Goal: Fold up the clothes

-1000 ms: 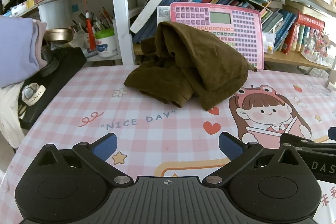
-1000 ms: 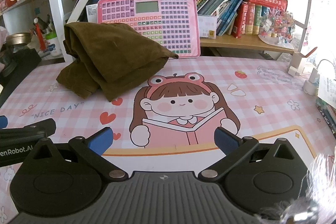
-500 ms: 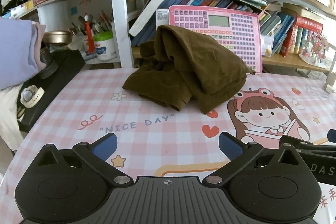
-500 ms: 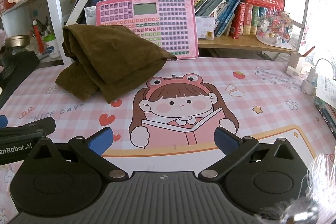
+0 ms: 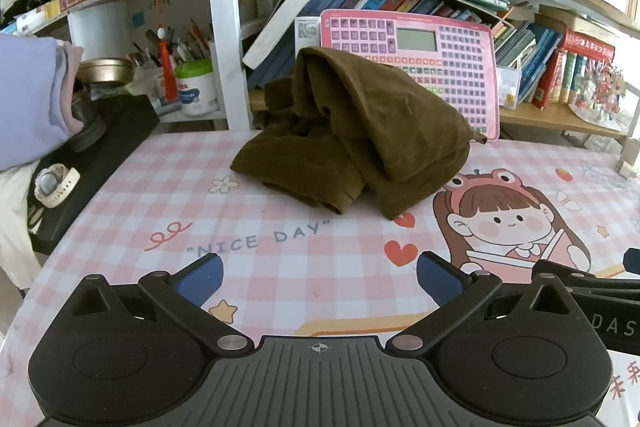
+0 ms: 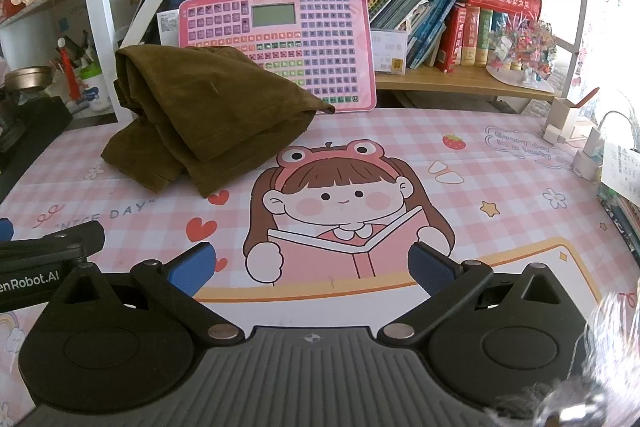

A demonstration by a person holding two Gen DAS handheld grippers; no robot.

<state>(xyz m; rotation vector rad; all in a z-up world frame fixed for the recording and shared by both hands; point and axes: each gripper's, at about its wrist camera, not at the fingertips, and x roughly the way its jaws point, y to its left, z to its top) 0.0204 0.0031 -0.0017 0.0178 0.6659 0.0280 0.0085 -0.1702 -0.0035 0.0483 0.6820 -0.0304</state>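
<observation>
Left wrist view: my left gripper (image 5: 318, 277) sits at the bottom of the frame, jaws spread wide with nothing between them. The brown garment (image 5: 352, 131) lies crumpled in the upper middle, well apart from the fingers, on the pink mat (image 5: 280, 239) and just in front of the pink keyboard toy (image 5: 440, 55). In the right wrist view, my right gripper (image 6: 312, 267) is equally wide and empty, and the garment (image 6: 204, 119) lies in the upper left.
</observation>
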